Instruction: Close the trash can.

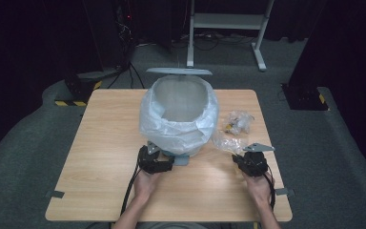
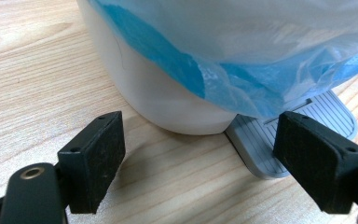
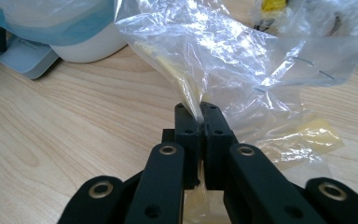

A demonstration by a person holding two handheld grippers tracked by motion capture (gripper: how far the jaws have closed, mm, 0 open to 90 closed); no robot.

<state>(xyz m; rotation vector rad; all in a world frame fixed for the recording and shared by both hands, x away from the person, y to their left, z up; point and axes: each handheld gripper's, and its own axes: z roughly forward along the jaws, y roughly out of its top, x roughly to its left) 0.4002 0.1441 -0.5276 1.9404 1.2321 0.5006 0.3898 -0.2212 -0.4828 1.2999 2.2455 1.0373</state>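
Observation:
A white pedal bin (image 1: 178,114) lined with a pale blue plastic bag (image 2: 261,56) stands mid-table, its lid up. My left gripper (image 1: 156,153) sits at the bin's near side. In the left gripper view it (image 2: 200,135) is open, its pads either side of the bin's base (image 2: 168,107) and the grey pedal (image 2: 261,149), touching neither. My right gripper (image 1: 248,155) is right of the bin. Its jaws (image 3: 199,114) are shut on a corner of a crumpled clear plastic bag (image 3: 214,56), which stretches up and away from them.
The wooden table (image 1: 105,143) is bare on its left half. More crumpled clear plastic with small yellow bits (image 1: 238,121) lies right of the bin. A yellowish film piece (image 3: 317,133) lies near the right gripper. A metal desk frame (image 1: 228,28) stands on the floor behind.

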